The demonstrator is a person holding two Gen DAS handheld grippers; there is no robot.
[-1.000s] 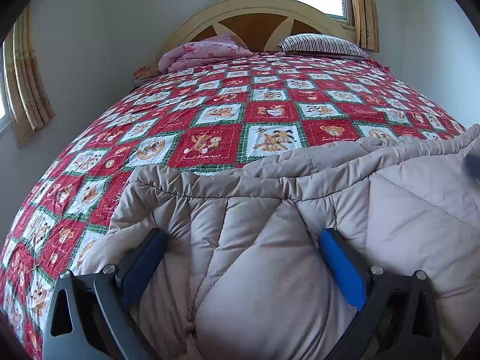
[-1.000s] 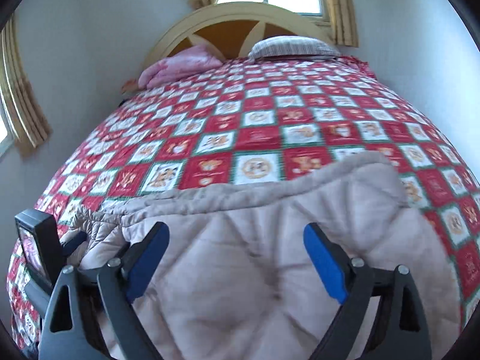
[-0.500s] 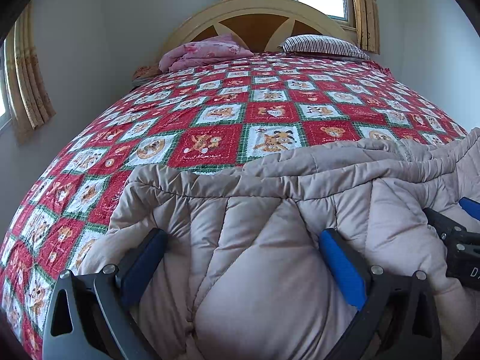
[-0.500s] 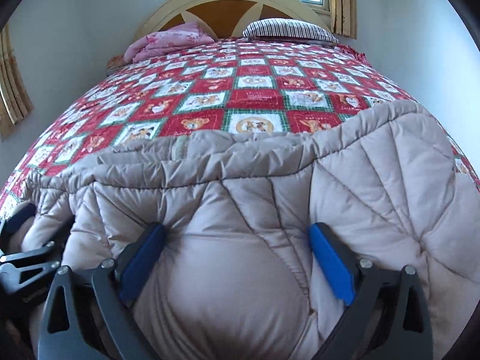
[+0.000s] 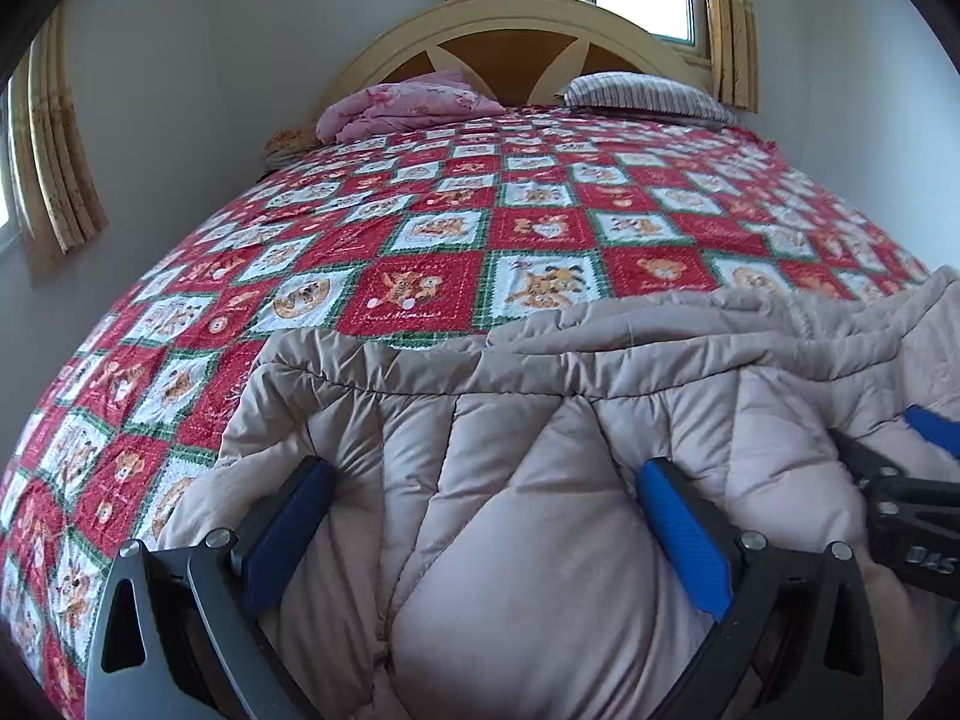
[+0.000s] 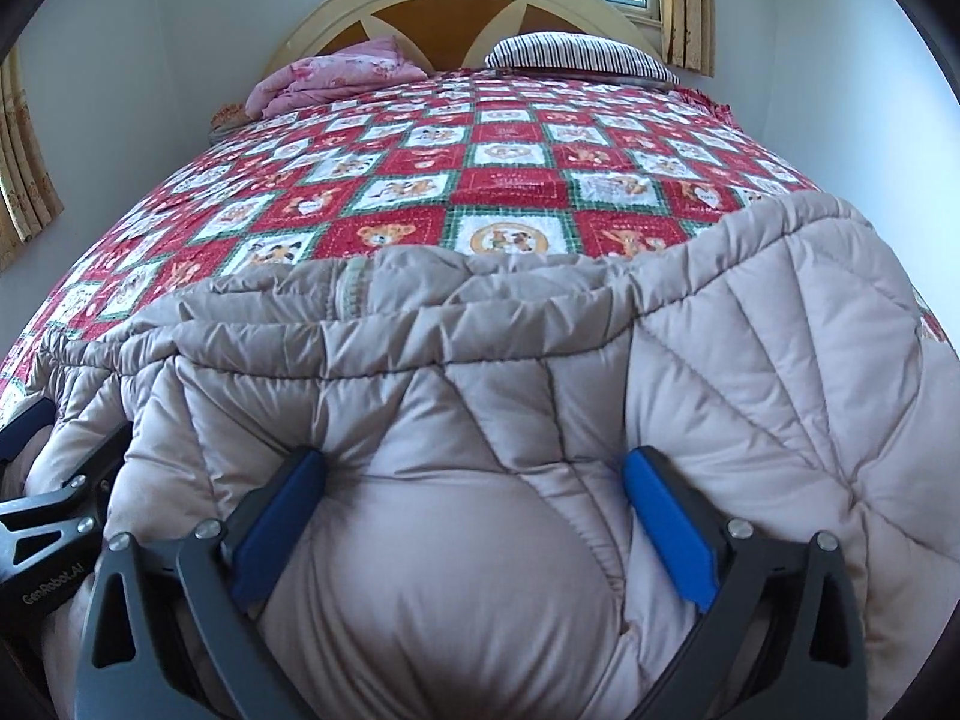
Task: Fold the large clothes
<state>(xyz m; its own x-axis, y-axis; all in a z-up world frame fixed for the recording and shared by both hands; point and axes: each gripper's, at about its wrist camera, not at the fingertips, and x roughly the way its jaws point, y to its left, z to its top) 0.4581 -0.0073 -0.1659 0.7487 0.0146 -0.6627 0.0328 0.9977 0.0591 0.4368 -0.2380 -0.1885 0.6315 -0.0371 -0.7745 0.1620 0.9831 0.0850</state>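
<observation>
A beige quilted puffer coat (image 5: 540,420) lies across the near end of the bed, also in the right wrist view (image 6: 540,372). My left gripper (image 5: 480,516) is open, its blue pads pressed down on the coat's left part with padding bulging between them. My right gripper (image 6: 474,510) is open and pressed the same way on the coat further right. The right gripper shows at the right edge of the left wrist view (image 5: 906,492). The left gripper shows at the left edge of the right wrist view (image 6: 48,504).
The bed has a red and green patchwork cover (image 5: 480,228) with bear pictures. A folded pink blanket (image 5: 408,102) and a striped pillow (image 5: 648,96) lie by the curved headboard (image 5: 510,18). Walls, curtains and a window surround the bed.
The right gripper came down from above the coat and now presses on it beside the left one. The left gripper has stayed pressed in place.
</observation>
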